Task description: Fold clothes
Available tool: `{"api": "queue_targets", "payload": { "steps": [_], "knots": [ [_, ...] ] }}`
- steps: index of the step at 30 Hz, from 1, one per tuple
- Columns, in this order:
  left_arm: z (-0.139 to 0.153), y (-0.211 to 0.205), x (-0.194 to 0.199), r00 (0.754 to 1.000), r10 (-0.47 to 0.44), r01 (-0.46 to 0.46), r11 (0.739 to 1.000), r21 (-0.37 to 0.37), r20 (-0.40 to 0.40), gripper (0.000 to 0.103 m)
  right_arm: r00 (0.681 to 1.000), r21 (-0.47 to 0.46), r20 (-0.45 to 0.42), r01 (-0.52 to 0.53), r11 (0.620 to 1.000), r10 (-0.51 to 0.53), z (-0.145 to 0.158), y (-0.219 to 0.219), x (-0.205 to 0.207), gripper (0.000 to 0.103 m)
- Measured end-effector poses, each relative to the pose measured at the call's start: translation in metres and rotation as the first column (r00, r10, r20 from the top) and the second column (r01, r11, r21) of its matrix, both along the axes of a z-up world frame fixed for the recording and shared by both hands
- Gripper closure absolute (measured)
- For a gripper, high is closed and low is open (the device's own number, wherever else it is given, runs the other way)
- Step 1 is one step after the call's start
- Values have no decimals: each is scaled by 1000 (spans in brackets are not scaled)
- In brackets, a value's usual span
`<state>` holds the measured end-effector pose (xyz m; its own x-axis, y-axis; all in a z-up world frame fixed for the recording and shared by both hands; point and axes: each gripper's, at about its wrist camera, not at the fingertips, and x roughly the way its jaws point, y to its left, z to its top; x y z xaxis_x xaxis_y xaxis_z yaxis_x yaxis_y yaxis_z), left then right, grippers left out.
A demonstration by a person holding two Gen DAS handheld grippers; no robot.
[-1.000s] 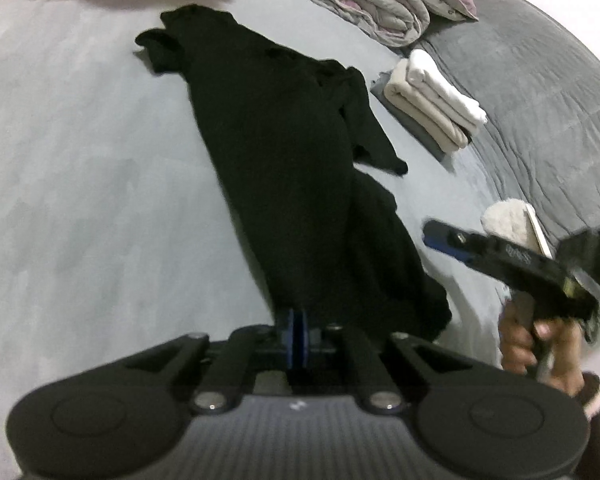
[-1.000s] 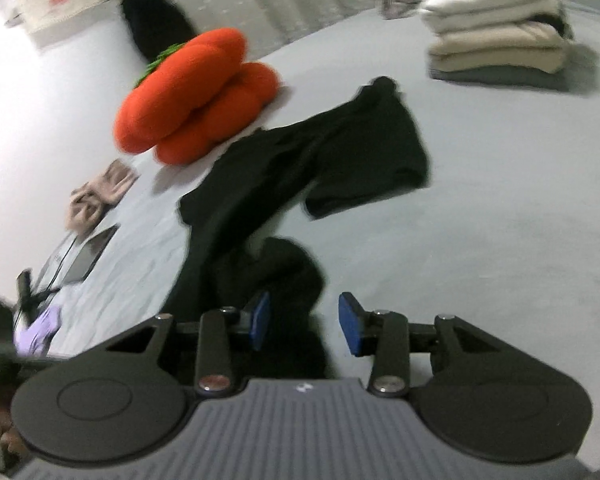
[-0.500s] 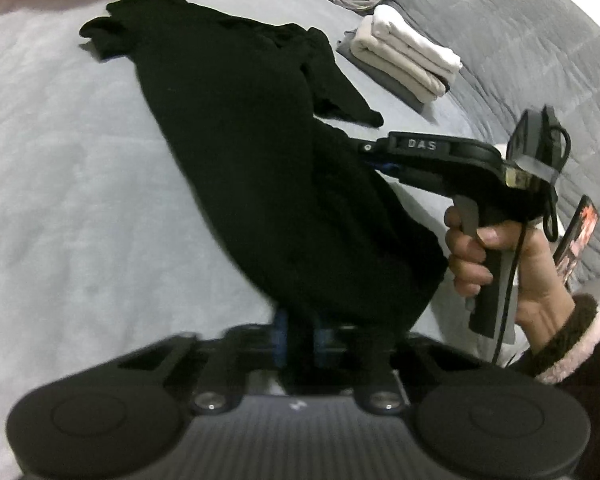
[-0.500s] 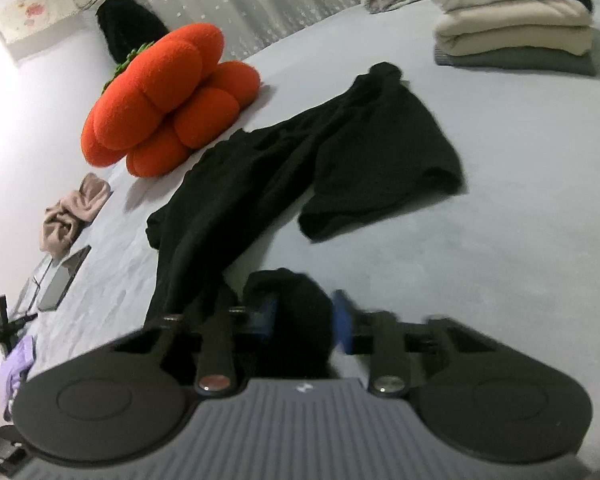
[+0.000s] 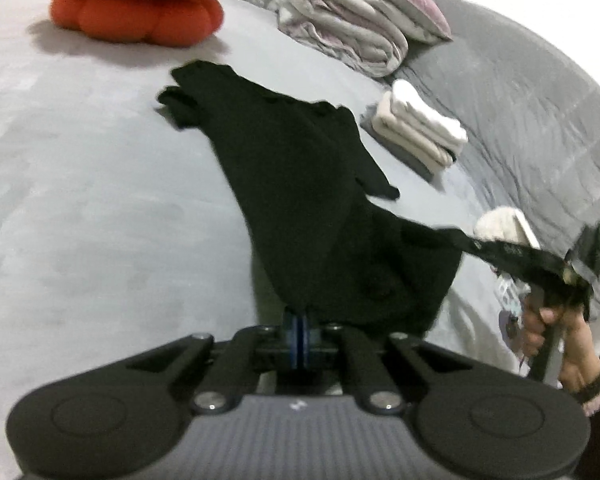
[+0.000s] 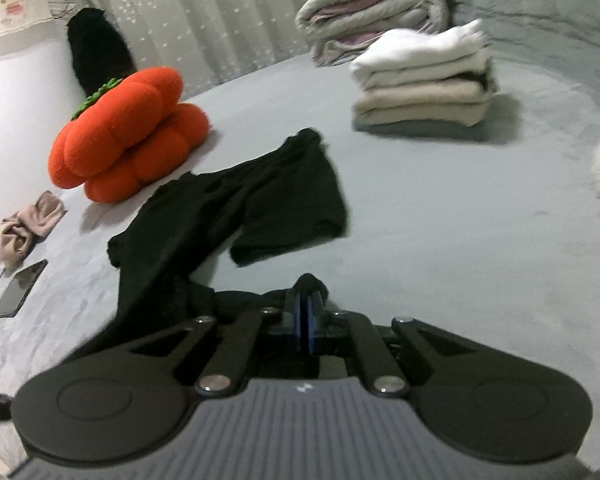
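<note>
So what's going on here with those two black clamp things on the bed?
A person is folding laundry with two hand-held grippers. The left gripper and the right gripper are each clamped shut on the near edge of a black garment, which lies stretched out on the grey bed. A folded pile of pale clothes sits to one side, and an orange pumpkin cushion beyond the garment.

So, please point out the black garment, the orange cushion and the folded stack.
black garment (image 5: 300,184), left wrist view, middle of cloth
orange cushion (image 6: 128,132), right wrist view, its centre
folded stack (image 6: 424,76), right wrist view, front side
</note>
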<state>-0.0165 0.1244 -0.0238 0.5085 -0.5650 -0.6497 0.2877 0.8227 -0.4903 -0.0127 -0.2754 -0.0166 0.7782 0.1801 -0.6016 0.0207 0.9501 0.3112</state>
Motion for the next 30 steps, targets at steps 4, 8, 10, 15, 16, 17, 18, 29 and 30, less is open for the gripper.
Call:
{"api": "queue_targets", "payload": {
  "steps": [4, 8, 10, 15, 16, 17, 18, 29, 30],
  "knots": [
    [8, 18, -9, 999, 30, -30, 999, -32, 20, 101, 1000, -22, -1, 30, 999, -30, 12, -2, -25, 98],
    [18, 38, -21, 997, 56, -53, 997, -64, 45, 101, 999, -28, 10, 43, 999, -43, 25, -1, -50, 98],
    [22, 47, -27, 996, 68, -63, 995, -77, 57, 101, 999, -29, 20, 47, 998, -47, 32, 2, -63, 99],
    [29, 57, -34, 995, 73, -67, 994, -83, 63, 101, 999, -44, 35, 26, 999, -25, 43, 15, -93, 99],
    [30, 58, -35, 996, 65, -60, 995, -77, 63, 101, 999, -53, 35, 20, 998, -18, 44, 18, -97, 99],
    [31, 58, -37, 996, 56, -52, 997, -63, 64, 101, 999, -59, 33, 14, 998, -13, 45, 20, -101, 99],
    [32, 58, -38, 997, 50, -47, 998, -47, 67, 101, 1000, -61, 28, 9, 998, -8, 45, 21, -105, 99],
    [6, 51, -33, 999, -16, 19, 997, 70, -42, 101, 996, -90, -86, -30, 996, 23, 19, 31, -120, 99],
    [4, 49, -33, 999, -19, 23, 996, 84, -46, 101, 995, -88, -100, -32, 996, 23, 14, 32, -119, 99]
  ]
}}
